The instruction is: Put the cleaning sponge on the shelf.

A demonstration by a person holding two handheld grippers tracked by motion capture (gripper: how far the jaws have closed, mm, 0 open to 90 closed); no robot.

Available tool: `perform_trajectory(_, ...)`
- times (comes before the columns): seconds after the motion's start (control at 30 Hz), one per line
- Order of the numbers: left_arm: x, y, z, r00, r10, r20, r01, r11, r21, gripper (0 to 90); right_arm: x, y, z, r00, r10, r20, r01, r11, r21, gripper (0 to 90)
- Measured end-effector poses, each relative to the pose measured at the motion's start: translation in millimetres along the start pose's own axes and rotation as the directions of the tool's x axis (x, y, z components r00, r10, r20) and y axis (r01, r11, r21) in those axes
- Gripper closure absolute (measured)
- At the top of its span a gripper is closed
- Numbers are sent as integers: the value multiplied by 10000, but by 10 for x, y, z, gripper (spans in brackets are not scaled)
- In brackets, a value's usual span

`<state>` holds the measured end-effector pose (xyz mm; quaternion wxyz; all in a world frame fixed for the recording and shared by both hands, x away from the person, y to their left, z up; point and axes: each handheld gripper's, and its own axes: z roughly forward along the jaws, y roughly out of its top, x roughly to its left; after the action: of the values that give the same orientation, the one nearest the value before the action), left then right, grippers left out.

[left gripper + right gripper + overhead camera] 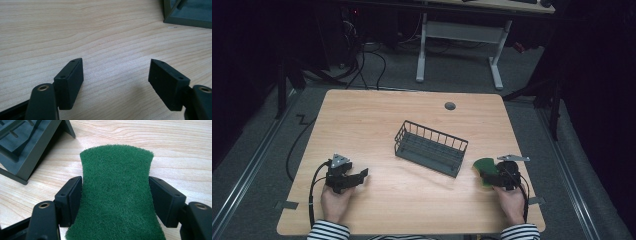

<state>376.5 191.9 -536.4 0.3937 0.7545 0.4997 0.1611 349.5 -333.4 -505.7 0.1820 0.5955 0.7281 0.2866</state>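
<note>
A green scouring pad [116, 195] sits squeezed between the jaws of my right gripper [115, 192], its sides pinched inward. From above, the pad [485, 170] pokes out of that gripper [493, 174] near the table's right front, just right of a dark wire basket [431, 148]. My left gripper [361, 175] rests low over the table at the left front, jaws spread wide with bare wood between them [116, 75]. A corner of the basket [190, 15] shows at the upper right of the left gripper view.
The wooden table [377, 115] has a grey cable grommet [450, 106] near its far edge. Beyond it stand a white-legged desk [459, 35] and floor cables [362, 60]. The basket's corner [22, 147] lies close to the right gripper's upper left.
</note>
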Motion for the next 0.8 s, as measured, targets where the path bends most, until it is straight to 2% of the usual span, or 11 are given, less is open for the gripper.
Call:
perform_trajectory(0.5, -32, 3, 12, 9995, 278, -150, -277, 9996, 70, 281, 5, 217, -178, 9989, -417, -207, 417, 9991, -5, 316)
perform_trajectory(0.8, -47, 5, 17, 9989, 416, -214, -413, 9991, 121, 279, 2, 424, -376, 9962, -844, -198, 839, 9961, -277, 317)
